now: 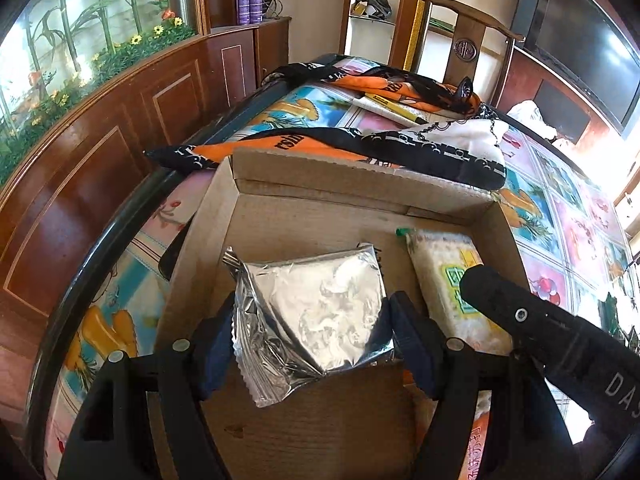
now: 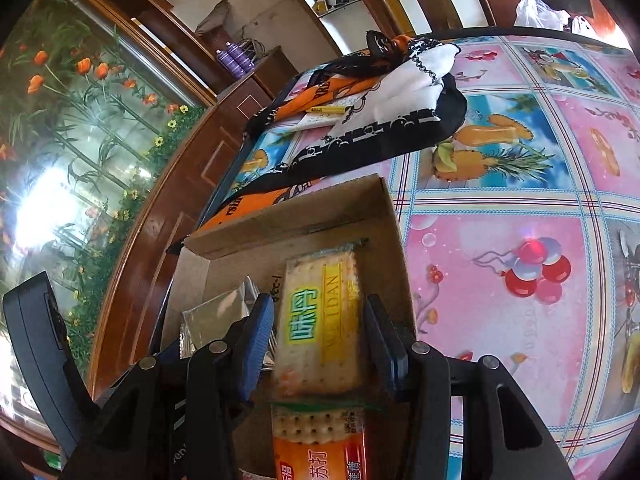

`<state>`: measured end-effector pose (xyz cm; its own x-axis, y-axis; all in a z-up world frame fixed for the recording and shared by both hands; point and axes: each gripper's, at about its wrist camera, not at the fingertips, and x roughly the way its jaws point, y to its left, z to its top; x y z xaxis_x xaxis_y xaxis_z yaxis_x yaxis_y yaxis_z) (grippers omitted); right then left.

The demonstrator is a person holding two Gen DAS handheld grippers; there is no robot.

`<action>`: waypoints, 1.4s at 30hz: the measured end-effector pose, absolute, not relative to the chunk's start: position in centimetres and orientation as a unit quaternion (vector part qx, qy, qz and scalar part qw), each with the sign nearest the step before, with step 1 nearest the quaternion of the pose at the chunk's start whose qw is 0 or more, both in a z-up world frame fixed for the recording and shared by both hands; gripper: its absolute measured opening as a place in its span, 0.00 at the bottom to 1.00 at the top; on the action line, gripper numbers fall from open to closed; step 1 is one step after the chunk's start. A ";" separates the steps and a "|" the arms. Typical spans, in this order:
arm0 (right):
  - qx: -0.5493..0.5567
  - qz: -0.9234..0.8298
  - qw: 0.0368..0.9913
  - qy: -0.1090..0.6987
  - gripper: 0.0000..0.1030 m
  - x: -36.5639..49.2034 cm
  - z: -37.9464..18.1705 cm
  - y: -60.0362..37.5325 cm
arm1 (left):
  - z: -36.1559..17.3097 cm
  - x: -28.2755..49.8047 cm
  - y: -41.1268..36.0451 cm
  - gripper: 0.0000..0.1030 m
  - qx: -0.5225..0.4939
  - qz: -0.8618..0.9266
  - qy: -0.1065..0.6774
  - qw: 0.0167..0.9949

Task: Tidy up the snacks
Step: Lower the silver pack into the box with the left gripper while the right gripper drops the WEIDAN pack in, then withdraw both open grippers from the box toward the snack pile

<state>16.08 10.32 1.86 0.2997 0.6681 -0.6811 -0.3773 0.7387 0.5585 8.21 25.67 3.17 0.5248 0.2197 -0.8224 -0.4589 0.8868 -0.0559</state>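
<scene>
Inside the cardboard box [image 1: 280,216], the left gripper [image 1: 308,324] clenches a silver foil packet [image 1: 320,300]. At its three o'clock, the right gripper [image 2: 318,336] grasps a yellow cracker pack [image 2: 320,320].

Home living or dining room. A cartoon-print plastic tablecloth [image 2: 500,208] is covering the table; dark wood cabinets [image 1: 120,128] are lining the wall, a painted flower panel [image 1: 80,40] is catching glare, a television [image 1: 580,48] is hanging (screen dark), a wooden chair [image 1: 468,40] is standing behind.
</scene>
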 end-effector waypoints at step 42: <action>0.256 0.050 0.873 0.413 0.44 9.3 0.7 -28.6 | 9.1 4.6 12.6 0.78 -0.048 -0.011 0.309 0.950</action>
